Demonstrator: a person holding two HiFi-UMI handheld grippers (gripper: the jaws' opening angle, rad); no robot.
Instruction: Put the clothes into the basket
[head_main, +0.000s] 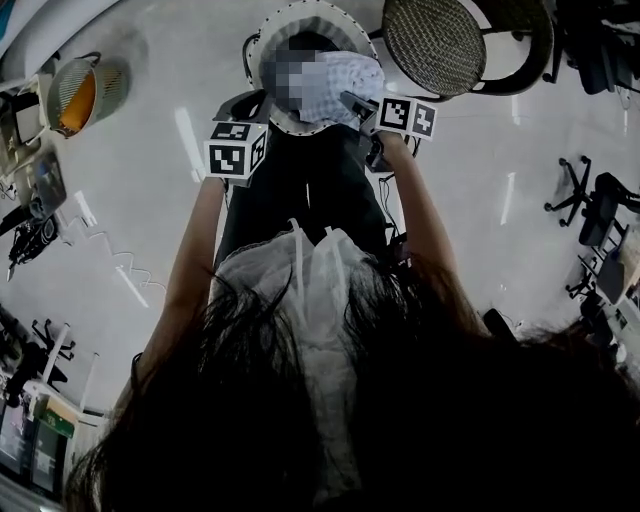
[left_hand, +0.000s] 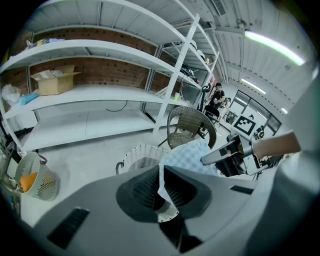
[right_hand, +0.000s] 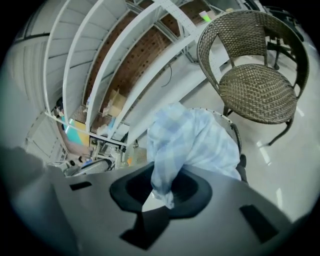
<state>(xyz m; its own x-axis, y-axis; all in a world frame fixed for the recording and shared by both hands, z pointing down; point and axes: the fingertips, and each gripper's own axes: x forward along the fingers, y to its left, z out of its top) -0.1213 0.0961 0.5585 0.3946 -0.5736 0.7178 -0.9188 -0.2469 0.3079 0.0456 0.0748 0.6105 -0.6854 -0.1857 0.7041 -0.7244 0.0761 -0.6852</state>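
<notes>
Got my left gripper and right gripper both clenched on the checked shirt right over the basket, so next I'd lower and let go.

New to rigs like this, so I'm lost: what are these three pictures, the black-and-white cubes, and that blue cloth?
A person holds a hand-held gripper in each hand; the marker cubes are part of them. One picture looks down from the person's head; the other two look along each gripper. The left gripper and right gripper each pinch a pale blue checked garment between their fingers, over a white woven basket on the floor, beside a wicker chair.
</notes>
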